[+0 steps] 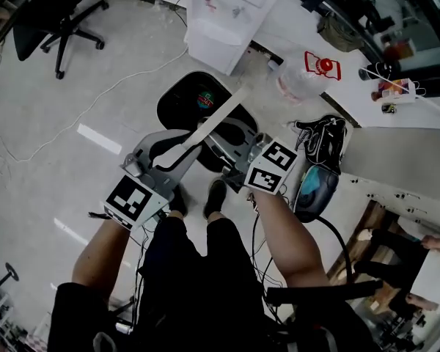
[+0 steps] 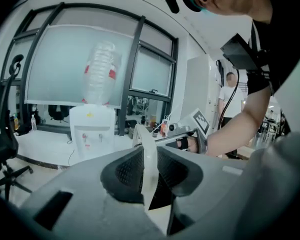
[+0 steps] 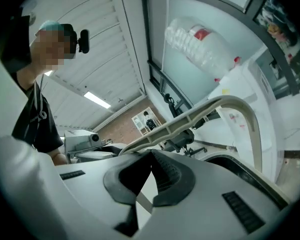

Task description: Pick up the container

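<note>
The white handle is clamped in the jaws of the left gripper and of the right gripper. The black container is suspended beneath it, over the floor. Beyond it, a water dispenser is located.

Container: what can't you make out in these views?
- Container inside: in the head view, the handle, left gripper and right gripper cover much of it; its label is too small to read.
- Clear of the floor or not: the head view looks straight down, so I cannot tell.
- Container body: the left gripper view shows only the handle between the tongs; the right gripper view shows only a rim sliver behind the gripper.
</note>
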Motion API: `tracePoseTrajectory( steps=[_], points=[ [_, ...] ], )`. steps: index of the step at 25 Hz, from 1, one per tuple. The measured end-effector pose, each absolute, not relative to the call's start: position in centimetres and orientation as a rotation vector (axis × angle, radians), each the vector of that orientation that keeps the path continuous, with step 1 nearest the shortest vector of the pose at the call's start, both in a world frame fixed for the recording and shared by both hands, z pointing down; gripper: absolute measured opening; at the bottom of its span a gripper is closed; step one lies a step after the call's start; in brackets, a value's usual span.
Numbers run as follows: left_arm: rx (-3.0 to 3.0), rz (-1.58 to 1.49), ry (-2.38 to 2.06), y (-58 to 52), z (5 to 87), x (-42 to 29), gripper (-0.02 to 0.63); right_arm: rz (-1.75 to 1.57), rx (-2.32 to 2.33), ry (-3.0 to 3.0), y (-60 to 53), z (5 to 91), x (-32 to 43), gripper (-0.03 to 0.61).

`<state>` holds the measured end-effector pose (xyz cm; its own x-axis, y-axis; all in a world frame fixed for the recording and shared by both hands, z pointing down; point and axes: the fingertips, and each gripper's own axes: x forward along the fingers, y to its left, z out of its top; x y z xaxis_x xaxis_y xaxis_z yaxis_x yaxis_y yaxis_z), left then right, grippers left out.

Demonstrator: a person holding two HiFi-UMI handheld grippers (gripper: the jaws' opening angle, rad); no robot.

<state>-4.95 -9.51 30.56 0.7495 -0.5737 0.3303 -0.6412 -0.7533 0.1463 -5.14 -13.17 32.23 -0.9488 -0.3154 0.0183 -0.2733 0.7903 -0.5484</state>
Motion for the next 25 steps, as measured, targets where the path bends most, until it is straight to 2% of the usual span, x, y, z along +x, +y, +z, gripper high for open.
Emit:
tracePoseTrajectory(
  steps=[15,25],
  points=[
    [2.793,0.185,-0.872,-6.8,11.4,-4.1,0.089,-0.502,-0.525,3.011,-10.7,12.9,-4.4,0.008],
    [2.846,0.137,-0.855,-4.8,4.5,-4.6,0.087,-0.409,-0.556,2.997,-8.7,5.9,-5.2,0.008]
  ],
)
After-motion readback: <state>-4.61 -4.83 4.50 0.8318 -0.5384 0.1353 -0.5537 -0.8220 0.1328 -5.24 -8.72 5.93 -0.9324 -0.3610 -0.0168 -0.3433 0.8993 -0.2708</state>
